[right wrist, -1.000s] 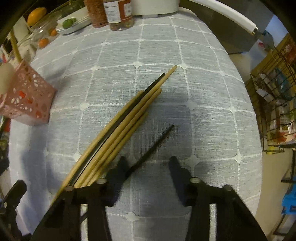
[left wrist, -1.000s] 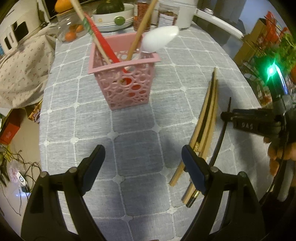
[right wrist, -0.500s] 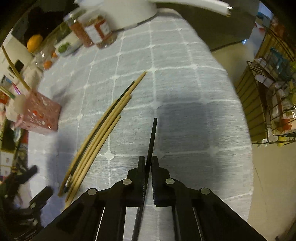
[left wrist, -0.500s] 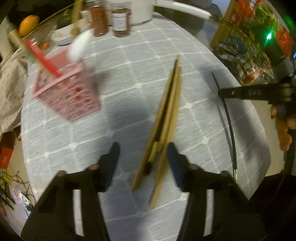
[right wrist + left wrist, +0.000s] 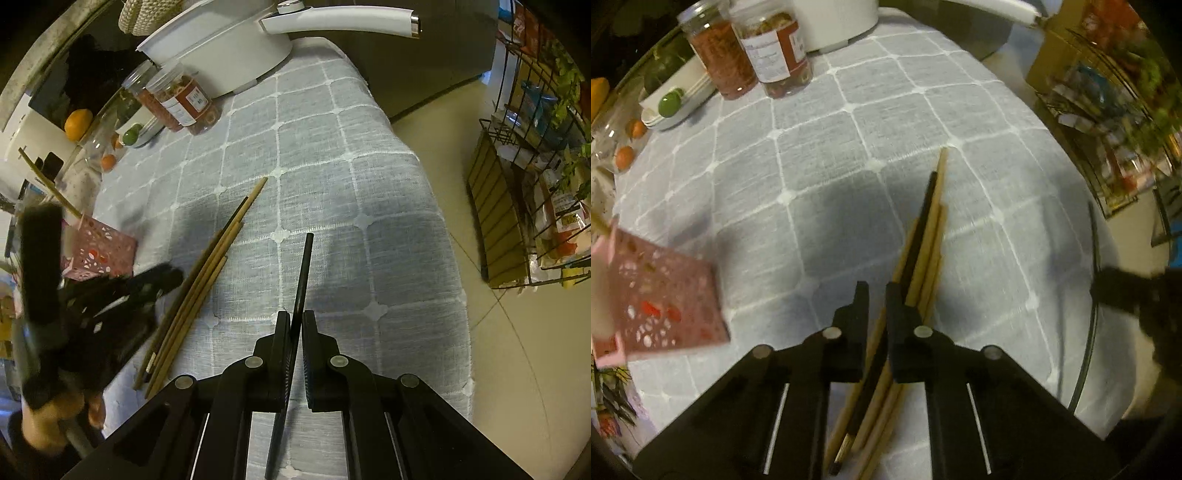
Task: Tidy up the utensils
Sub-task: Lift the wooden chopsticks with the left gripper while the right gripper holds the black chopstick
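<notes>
We note the right claw [image 5: 293,334] clamped on a single black chopstick [image 5: 303,275]. Its long axis runs along the claw's fingers, the far tip pointing away over the table [image 5: 388,229], and the near end passes back under the claw body.

The left claw [image 5: 876,295] has just been closing. Its jaws now stand nearly together over the near part of a chopstick bundle [image 5: 925,236]: several wooden sticks and one black one. The black one crosses the narrow gap between the jaws; we cannot tell whether the pads press on it. The bundle lies flat on the grey checked tablecloth, its long axis running from the near table edge toward the far side, its tips fanned slightly and pointing away. In the right wrist view the bundle lies left of the held stick, apart from it.

Left of the bundle stands a pink perforated basket [image 5: 665,295], blurred.

At the far edge we see two clear jars [image 5: 772,55] with white labels; the print is unreadable. Behind them sits a white pot [image 5: 229,48] with a long handle.
</notes>
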A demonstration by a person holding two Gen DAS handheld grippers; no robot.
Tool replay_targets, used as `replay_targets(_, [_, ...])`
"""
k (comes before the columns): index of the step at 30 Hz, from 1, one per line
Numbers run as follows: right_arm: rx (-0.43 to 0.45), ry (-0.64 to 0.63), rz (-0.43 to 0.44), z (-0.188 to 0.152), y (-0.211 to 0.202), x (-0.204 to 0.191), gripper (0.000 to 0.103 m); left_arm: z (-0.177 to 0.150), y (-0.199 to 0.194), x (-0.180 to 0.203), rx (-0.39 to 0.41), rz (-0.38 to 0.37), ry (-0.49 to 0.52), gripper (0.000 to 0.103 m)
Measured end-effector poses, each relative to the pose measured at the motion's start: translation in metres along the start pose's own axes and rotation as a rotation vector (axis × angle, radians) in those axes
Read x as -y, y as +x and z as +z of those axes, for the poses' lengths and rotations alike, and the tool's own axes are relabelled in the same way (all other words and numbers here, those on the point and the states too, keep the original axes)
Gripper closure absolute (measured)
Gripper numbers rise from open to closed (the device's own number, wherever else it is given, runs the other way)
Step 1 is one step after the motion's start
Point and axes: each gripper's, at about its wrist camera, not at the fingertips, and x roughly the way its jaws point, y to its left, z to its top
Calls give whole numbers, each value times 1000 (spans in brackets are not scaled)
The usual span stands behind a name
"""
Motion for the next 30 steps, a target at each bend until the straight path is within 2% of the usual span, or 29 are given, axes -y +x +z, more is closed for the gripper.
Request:
replay_targets(10, [3,17,7,4,-2,12,97,10,14,4,-48,26,5,96])
replay_targets(15, [1,23,5,3,-2,15,97,12,6,0,-42,-40,-33,96])
replay_targets(19, [-1,19,5,5,-1,13,97,8,-1,2,-48,-87,-18,96])
replay_targets(27, [-8,13,3,6,3,9,97,10,4,4,-69,-41,22,96])
replay_targets(30, [-11,18,1,6,4,12,97,13,14,7,-98,14,33,91])
